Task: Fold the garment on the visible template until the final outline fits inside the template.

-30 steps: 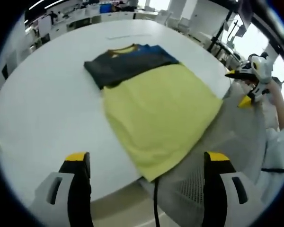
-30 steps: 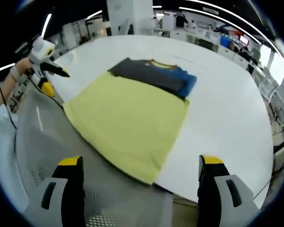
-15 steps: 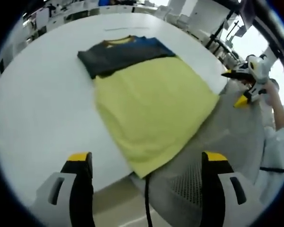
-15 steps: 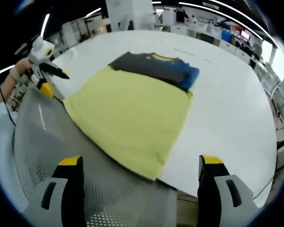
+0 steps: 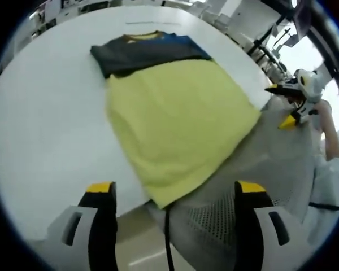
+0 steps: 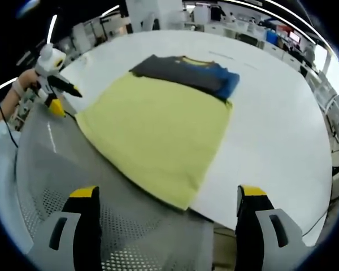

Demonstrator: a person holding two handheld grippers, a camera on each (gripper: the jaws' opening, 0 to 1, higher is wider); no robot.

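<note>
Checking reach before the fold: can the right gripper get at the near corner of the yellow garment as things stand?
Probably yes: the right gripper is open and empty, and the yellow garment has its near corner overhanging the table edge, with nothing between.

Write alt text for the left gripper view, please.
A yellow garment lies flat on a white table, one corner hanging over the near edge; a folded dark garment lies at its far end. The open left gripper hangs above a grey mesh chair.
</note>
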